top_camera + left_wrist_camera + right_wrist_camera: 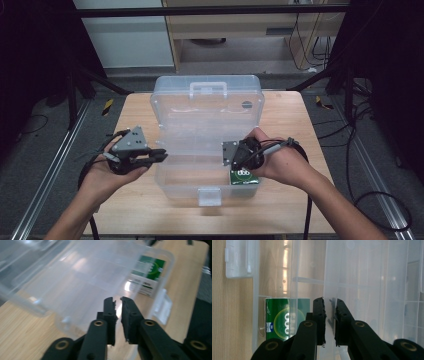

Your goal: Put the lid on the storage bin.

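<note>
1. A wooden table (pixel 285 115) carries everything.
2. A clear plastic box (pixel 207 115) lies open at the middle of the table, lid folded back away from the person, white latch (pixel 209 196) on the near wall.
3. The left hand-held gripper (pixel 161 157) sits at the box's left wall, jaws almost together with a thin gap, clamping nothing.
4. The right hand-held gripper (pixel 329 303) is inside the box, jaws nearly closed around a thin clear wall.
5. A green packet (pixel 244 177) lies in the box's near right corner.
</note>
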